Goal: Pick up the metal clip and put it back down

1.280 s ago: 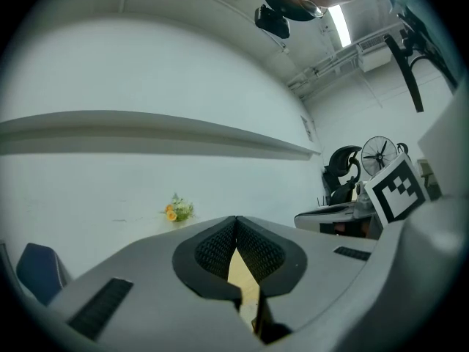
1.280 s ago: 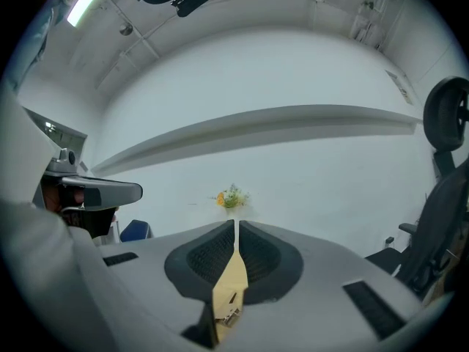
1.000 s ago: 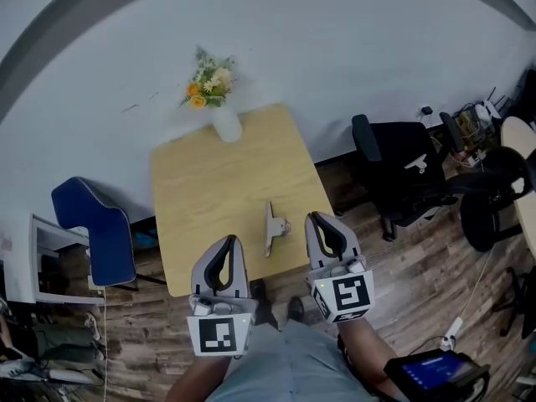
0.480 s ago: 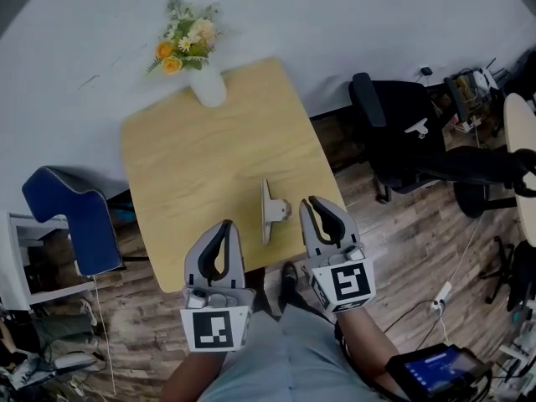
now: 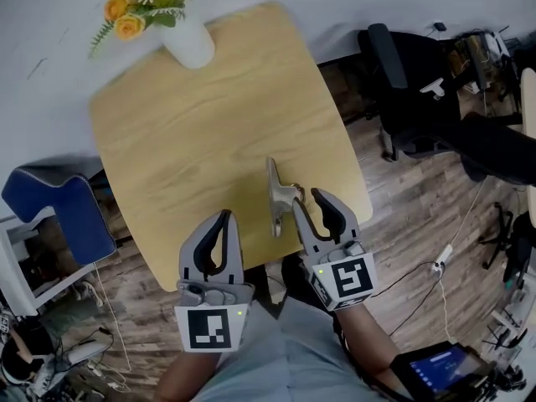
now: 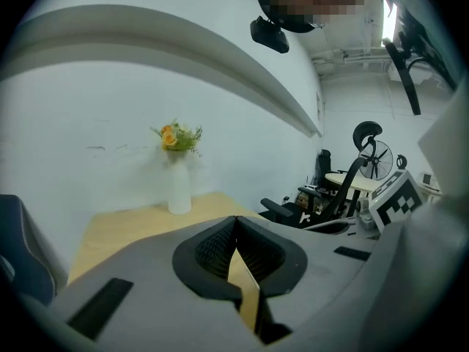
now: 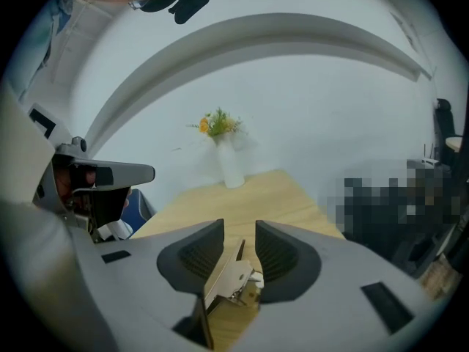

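On the table [image 5: 184, 141], the metal clip [image 5: 277, 194] lies before the right tongs [image 5: 309, 203].

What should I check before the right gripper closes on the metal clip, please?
1. Right gripper jaws apart: ok.
2. Metal clip lined up between those jaws in the right gripper view: ok.
3. Pads in contact with the clip: cannot tell.
4. Left gripper shut, empty and off to the side of the clip: ok.
5. Clip resting on the table, well apart from the vase: ok.
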The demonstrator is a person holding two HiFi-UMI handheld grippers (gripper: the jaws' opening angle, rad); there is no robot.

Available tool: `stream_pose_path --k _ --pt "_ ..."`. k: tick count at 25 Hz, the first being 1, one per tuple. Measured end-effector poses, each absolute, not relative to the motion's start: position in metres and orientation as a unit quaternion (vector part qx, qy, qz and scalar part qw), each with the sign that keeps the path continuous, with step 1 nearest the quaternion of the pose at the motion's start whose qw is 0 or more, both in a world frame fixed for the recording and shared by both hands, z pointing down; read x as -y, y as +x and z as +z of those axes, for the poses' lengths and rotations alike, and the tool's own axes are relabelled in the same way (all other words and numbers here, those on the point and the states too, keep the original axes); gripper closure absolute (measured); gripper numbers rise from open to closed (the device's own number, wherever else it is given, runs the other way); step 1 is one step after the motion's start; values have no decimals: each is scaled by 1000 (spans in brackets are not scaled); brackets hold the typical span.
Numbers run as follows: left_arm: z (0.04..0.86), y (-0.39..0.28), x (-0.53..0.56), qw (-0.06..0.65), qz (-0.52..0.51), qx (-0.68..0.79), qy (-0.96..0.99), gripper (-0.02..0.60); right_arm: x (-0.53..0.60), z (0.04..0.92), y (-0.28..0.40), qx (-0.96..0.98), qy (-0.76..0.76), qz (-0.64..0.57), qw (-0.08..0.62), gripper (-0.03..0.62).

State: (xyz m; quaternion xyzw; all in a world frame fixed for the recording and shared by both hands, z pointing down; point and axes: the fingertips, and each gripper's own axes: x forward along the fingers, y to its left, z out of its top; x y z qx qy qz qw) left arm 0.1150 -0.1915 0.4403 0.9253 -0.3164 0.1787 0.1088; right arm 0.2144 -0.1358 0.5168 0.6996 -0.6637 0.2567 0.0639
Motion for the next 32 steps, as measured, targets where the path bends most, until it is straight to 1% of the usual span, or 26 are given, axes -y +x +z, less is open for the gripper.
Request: stream_pose_path --k 9,17,21,24,28,32 --pt "498 109 207 144 224 301 916 563 136 585 205 636 695 325 80 468" --pt "517 104 212 156 237 298 912 563 139 609 200 626 692 348 94 470" --pt "513 104 218 153 230 301 913 563 142 607 201 625 692 346 100 472" --pt "506 104 219 147 221 305 914 563 142 599 201 627 694 339 102 493" --pt "484 104 219 136 200 314 918 563 145 580 200 634 694 326 103 537" --pt "451 100 216 120 174 325 922 563 146 550 201 646 695 299 106 545"
